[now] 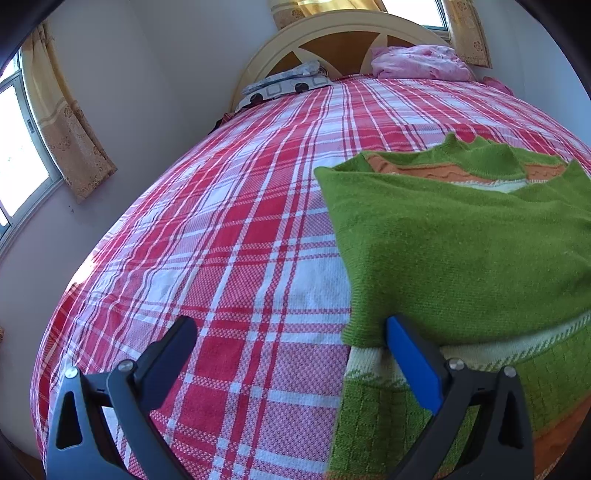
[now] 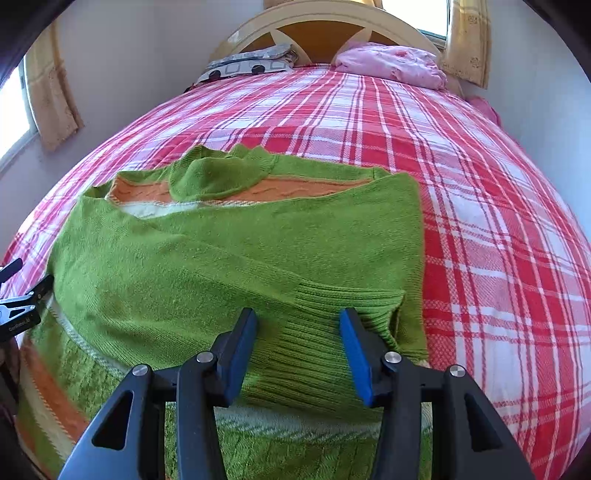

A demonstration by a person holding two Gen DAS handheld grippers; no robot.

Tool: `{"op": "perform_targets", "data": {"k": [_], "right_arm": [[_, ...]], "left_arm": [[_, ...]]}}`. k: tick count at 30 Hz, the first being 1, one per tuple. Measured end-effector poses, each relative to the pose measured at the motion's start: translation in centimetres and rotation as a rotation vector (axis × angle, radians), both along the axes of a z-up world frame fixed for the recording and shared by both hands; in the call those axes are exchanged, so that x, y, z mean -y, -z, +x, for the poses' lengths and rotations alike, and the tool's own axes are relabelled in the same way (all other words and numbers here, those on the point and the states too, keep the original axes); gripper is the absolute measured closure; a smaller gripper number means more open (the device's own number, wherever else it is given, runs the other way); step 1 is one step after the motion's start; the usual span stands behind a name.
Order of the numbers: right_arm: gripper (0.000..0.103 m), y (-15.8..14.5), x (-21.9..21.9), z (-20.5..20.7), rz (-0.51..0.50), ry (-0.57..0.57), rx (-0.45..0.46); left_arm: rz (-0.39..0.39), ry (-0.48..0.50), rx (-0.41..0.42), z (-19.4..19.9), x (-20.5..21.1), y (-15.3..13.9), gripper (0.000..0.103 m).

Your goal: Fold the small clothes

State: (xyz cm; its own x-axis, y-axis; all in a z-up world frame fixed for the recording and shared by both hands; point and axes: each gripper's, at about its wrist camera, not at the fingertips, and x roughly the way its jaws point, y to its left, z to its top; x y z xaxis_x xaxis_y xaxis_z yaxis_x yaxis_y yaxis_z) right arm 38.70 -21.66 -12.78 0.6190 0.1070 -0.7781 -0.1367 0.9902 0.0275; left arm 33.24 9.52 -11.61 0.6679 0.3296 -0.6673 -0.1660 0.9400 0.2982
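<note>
A small green knit sweater (image 2: 207, 258) with orange and cream stripes lies on the red plaid bed, its sleeves folded across the body. In the left wrist view the sweater (image 1: 461, 251) fills the right side. My left gripper (image 1: 291, 332) is open at the sweater's left edge, its right finger over the knit, its left finger over the bedspread. My right gripper (image 2: 298, 321) is open, its fingers either side of the ribbed cuff (image 2: 332, 314) of a folded sleeve. The left gripper also shows in the right wrist view (image 2: 22, 295) at the far left.
The plaid bedspread (image 1: 221, 240) covers the whole bed. At the headboard (image 2: 325, 29) lie a grey patterned pillow (image 2: 247, 62) and a pink bundle (image 2: 391, 62). Walls stand close on both sides; curtained windows (image 1: 22, 140) are on the left and behind.
</note>
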Motion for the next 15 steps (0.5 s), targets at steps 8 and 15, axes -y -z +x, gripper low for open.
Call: {"op": "perform_targets", "data": {"k": [8,15], "right_arm": [[0.053,-0.4,0.2,-0.7,0.012,0.008,0.016],[0.050,-1.5,-0.1,-3.3,0.021,-0.001,0.058]], "left_arm": [[0.007,0.001,-0.002,-0.2,0.2,-0.2,0.000],[-0.060,0.003,0.012,-2.6,-0.3,-0.9,0.000]]}}
